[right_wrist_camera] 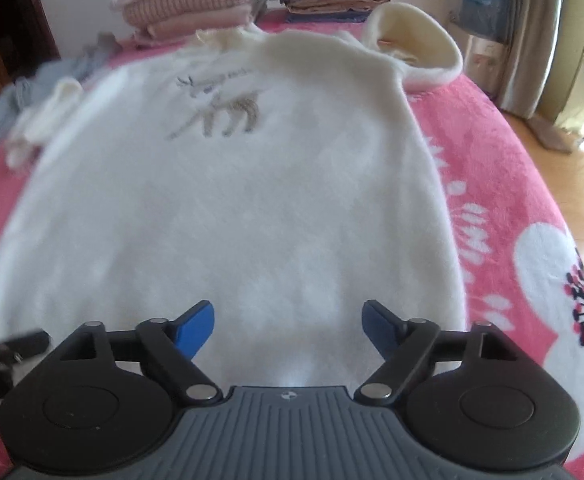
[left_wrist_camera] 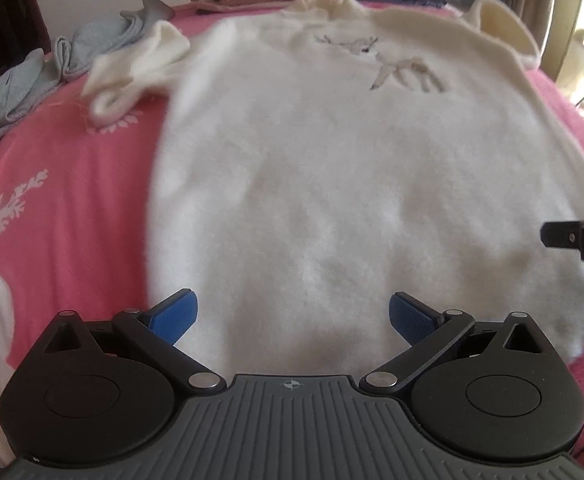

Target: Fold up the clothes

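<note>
1. Left gripper: jaws spread wide, blue pads clear of the fabric, nothing between them; poised over the sweater's hem.
2. Right gripper: jaws likewise apart and empty, over the hem.
3. White fluffy sweater: spread flat, front up, deer motif near the collar, sleeves bunched at both shoulders.
4. Pink floral bedspread: carries the sweater.
5. Folded clothes stacks: at the bedspread's far edge.
6. Grey garments: crumpled along the far left edge.
</note>
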`<state>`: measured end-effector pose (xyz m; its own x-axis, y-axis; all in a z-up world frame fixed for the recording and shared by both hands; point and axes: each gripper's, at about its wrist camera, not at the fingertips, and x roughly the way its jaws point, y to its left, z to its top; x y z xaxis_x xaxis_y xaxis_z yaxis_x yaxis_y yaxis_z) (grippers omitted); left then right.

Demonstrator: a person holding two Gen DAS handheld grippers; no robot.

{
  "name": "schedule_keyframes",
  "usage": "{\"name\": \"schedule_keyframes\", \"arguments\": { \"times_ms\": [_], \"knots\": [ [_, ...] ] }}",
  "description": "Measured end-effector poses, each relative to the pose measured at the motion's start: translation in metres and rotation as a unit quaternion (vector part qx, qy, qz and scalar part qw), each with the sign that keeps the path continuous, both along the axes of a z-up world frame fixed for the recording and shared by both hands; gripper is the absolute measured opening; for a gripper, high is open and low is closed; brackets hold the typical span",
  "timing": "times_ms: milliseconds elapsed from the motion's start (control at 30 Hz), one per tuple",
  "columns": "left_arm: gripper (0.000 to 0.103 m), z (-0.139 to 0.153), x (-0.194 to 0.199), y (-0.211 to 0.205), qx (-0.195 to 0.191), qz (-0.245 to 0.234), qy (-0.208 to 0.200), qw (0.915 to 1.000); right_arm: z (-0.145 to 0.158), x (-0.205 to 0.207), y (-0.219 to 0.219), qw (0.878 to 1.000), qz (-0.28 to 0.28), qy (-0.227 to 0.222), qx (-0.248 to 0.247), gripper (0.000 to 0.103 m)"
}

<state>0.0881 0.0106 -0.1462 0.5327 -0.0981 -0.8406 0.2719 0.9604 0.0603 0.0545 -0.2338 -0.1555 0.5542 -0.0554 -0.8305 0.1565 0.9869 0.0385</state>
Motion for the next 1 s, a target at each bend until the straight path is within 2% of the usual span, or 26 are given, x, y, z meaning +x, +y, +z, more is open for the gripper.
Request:
{"name": "schedule_keyframes", "arguments": {
  "times_ms": [100, 167, 400, 1000],
  "knots": [
    [0.103, -0.006, 0.001, 0.002, 0.002, 0.011, 0.015, 0.9998, -0.007, -0.001, 0.004, 1.000, 0.011, 0.009, -0.018, 0.089],
    [0.103, -0.007, 0.000, 0.003, 0.004, 0.014, 0.015, 0.9998, -0.009, 0.001, 0.005, 1.000, 0.014, 0.012, -0.020, 0.101],
    [0.103, -0.010, 0.005, -0.001, 0.015, 0.011, 0.032, 0.9993, -0.013, 0.002, 0.008, 1.000, 0.003, 0.016, -0.016, 0.103],
    [0.103, -0.012, 0.005, -0.006, 0.031, 0.013, 0.042, 0.9986, -0.014, 0.002, 0.005, 1.000, -0.025, 0.008, -0.004, 0.103]
  ]
}}
